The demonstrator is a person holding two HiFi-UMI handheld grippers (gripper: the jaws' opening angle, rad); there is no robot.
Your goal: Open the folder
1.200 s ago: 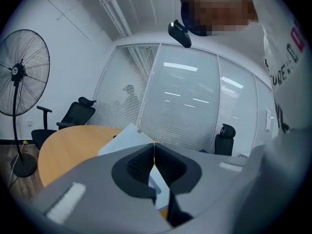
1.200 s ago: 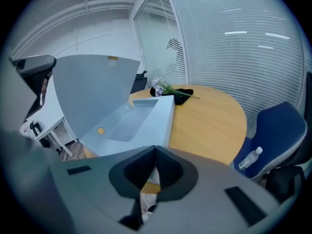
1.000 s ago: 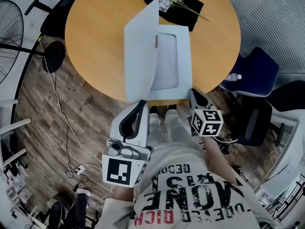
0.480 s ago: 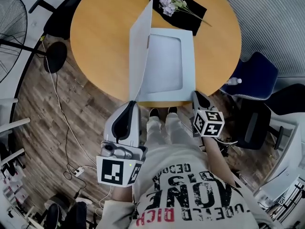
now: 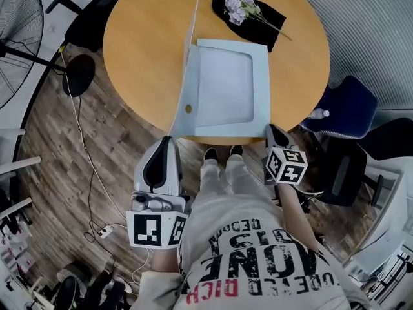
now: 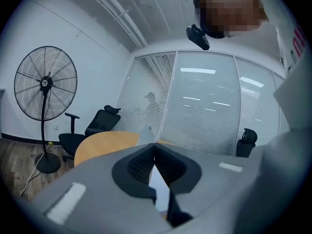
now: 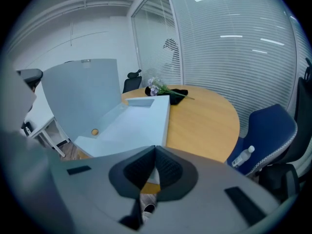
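A pale grey folder (image 5: 226,86) lies on the round wooden table (image 5: 142,44), its near edge at the table's rim. Its front cover (image 5: 188,76) stands almost upright along the folder's left side. My left gripper (image 5: 170,139) is shut on the cover's near corner; in the left gripper view the thin sheet (image 6: 159,182) runs between the closed jaws of the left gripper (image 6: 155,145). My right gripper (image 5: 271,130) is shut on the folder's near right corner. From the right gripper view, the raised cover (image 7: 83,96) rises left of the open inner page (image 7: 141,123), beyond the right gripper (image 7: 155,149).
Purple flowers (image 5: 240,5) lie on a black cloth (image 5: 258,15) at the table's far side. A blue chair (image 5: 352,105) with a bottle (image 5: 319,113) stands to the right. A floor fan (image 5: 19,24) and cables are on the left.
My left gripper has moved to the left with the cover, which has swung from leaning over the folder to nearly upright. The right gripper has stayed on the near right corner.
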